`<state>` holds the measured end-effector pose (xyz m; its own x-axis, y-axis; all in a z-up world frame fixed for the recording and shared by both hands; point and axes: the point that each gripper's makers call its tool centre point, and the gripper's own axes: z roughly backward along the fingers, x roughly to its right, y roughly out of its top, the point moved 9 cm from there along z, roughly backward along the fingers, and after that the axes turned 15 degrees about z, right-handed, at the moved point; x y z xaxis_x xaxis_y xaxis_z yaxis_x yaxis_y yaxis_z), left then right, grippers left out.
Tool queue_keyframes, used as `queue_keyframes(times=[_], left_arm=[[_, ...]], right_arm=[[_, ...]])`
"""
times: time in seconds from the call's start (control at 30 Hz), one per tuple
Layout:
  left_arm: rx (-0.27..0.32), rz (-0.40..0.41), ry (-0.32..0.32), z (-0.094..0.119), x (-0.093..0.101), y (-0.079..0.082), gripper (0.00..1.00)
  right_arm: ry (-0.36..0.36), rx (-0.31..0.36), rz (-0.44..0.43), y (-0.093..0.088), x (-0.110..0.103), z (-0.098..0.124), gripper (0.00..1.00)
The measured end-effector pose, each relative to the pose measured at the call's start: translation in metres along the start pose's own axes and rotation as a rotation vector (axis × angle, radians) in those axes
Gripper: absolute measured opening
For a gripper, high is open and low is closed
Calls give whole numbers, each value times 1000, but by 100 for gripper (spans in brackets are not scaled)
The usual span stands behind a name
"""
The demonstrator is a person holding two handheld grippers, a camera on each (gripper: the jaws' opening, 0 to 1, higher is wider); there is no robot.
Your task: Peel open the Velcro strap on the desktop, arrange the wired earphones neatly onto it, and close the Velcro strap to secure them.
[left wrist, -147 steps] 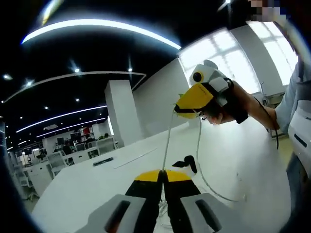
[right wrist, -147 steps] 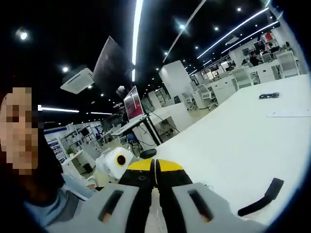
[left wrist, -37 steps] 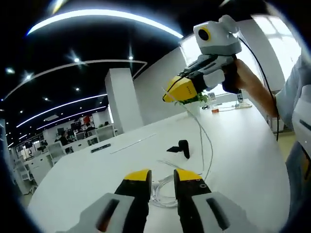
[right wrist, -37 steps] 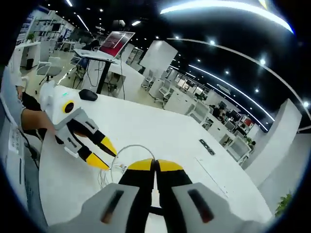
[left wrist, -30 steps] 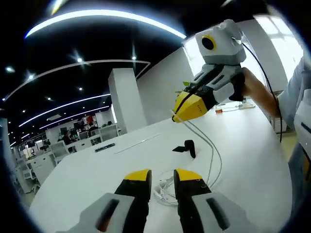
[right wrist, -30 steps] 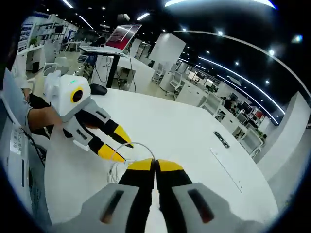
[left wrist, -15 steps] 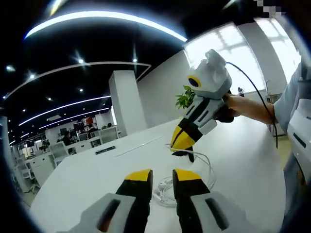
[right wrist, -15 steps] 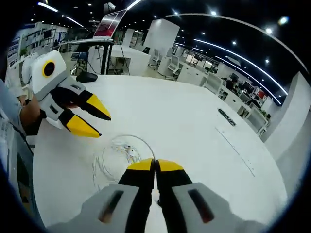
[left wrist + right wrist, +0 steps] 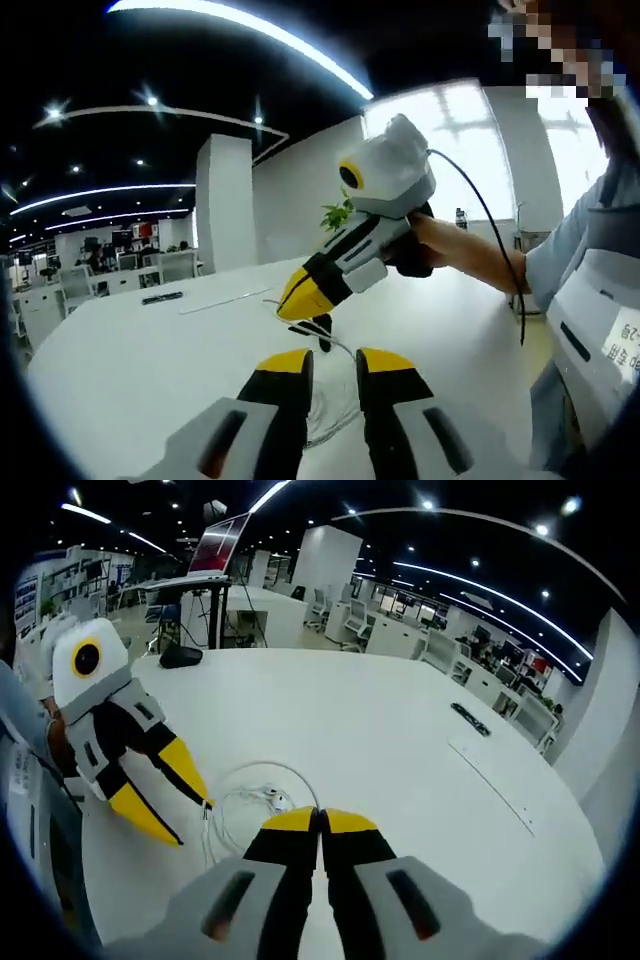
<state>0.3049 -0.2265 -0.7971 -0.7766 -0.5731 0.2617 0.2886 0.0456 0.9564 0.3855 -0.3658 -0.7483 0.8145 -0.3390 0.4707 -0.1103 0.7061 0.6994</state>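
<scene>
Just beyond the right gripper (image 9: pixel 320 820) — jaws pressed together, possibly pinching the cable — the wired earphones (image 9: pixel 250 805) lie loosely coiled on the white desk (image 9: pixel 400 730). The left gripper (image 9: pixel 165 800), beside the coil, is spread and empty. The Velcro strap (image 9: pixel 318 327) lies past the coil. Light, limp, springy cable: take the gathered loops, not the buds.

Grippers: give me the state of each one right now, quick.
Left gripper: open, holding nothing.
Right gripper: jaws shut; whether they pinch the earphone cable cannot be told.
</scene>
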Motion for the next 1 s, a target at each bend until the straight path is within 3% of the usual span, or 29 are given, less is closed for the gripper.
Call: queue_keyframes(times=[0.13, 0.33, 0.5, 0.57, 0.77, 1.0], left_arm=[[-40, 115, -41, -11, 5, -12, 21], [-55, 122, 9, -23, -2, -18, 19], [-58, 141, -12, -27, 1, -18, 14], [-46, 130, -16, -27, 2, -17, 7], [3, 195, -50, -18, 2, -5, 7], [111, 331, -66, 8, -10, 17, 7]], right_arm=[[3, 1, -4, 0, -1, 1, 4], [-5, 10, -3, 1, -1, 5, 4], [-10, 14, -2, 1, 0, 7, 4], [-12, 14, -2, 1, 1, 7, 4], [-15, 12, -1, -3, 0, 12, 4], [-23, -27, 11, -18, -1, 19, 4]])
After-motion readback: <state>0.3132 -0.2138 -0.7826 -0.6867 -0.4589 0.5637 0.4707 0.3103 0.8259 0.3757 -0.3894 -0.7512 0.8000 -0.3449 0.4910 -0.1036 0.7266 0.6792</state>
